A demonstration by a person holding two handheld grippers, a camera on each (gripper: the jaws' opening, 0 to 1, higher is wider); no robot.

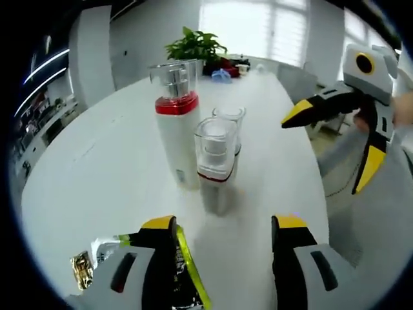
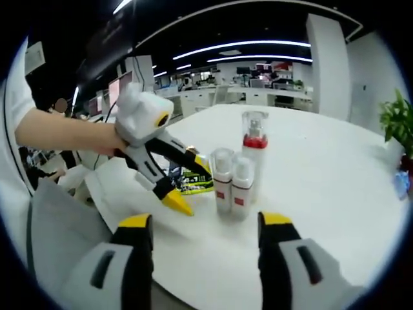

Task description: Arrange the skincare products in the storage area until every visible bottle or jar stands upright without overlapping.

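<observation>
Three white skincare bottles stand upright, close together, on the white table (image 1: 97, 174). The tall bottle (image 1: 175, 123) (image 2: 253, 152) has a red band and a clear cap. In front of it stands a short bottle (image 1: 216, 161) (image 2: 222, 174), with a second short bottle (image 1: 229, 116) (image 2: 243, 177) right beside it. My left gripper (image 1: 222, 226) (image 2: 190, 184) is open, its tips short of the bottles with nothing between them. My right gripper (image 2: 205, 226) (image 1: 335, 142) is also open and empty, off to the side of the group.
A black and green packet (image 1: 184, 278) (image 2: 193, 181) lies flat by the left gripper's jaw, with a gold wrapper (image 1: 80, 268) beside it. A potted plant (image 1: 197, 45) (image 2: 397, 119) and small items stand at the table's far end. A hand (image 2: 71, 135) holds the left gripper.
</observation>
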